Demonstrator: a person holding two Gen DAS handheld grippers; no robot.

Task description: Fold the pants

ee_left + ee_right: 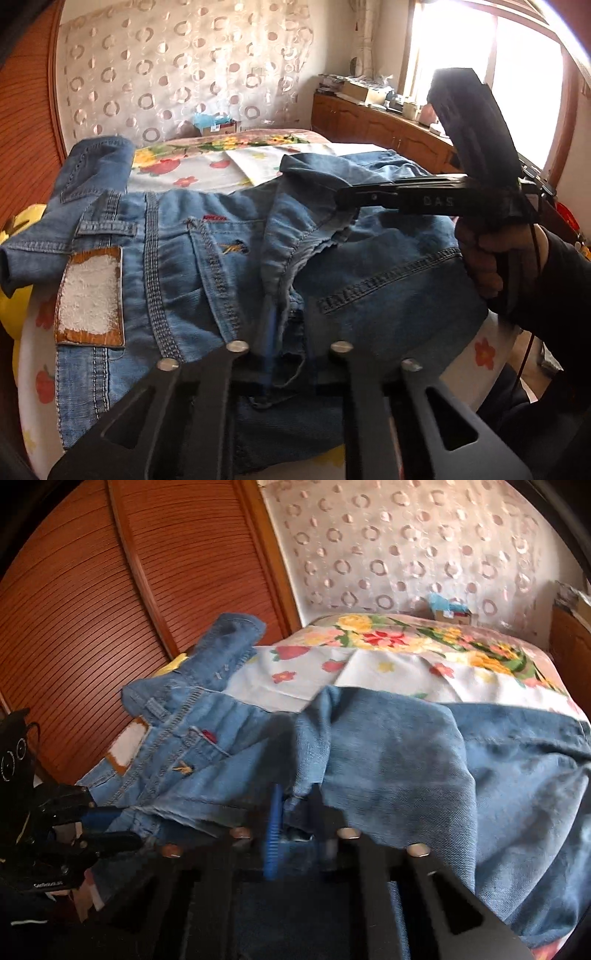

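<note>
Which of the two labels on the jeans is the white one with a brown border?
The large waistband patch, left of the small red tag above the pocket.

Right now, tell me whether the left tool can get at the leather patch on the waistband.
Probably, but not without letting go: the left tool is shut on a fold of the jeans. The leather patch lies uncovered close to its left in that tool's view, with nothing across the way.

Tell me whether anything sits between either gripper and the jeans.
Nothing visible does. The left gripper is shut on a fold of the jeans near the waistband, and the right gripper is shut on denim too. Only the floral bedsheet lies beyond.
</note>
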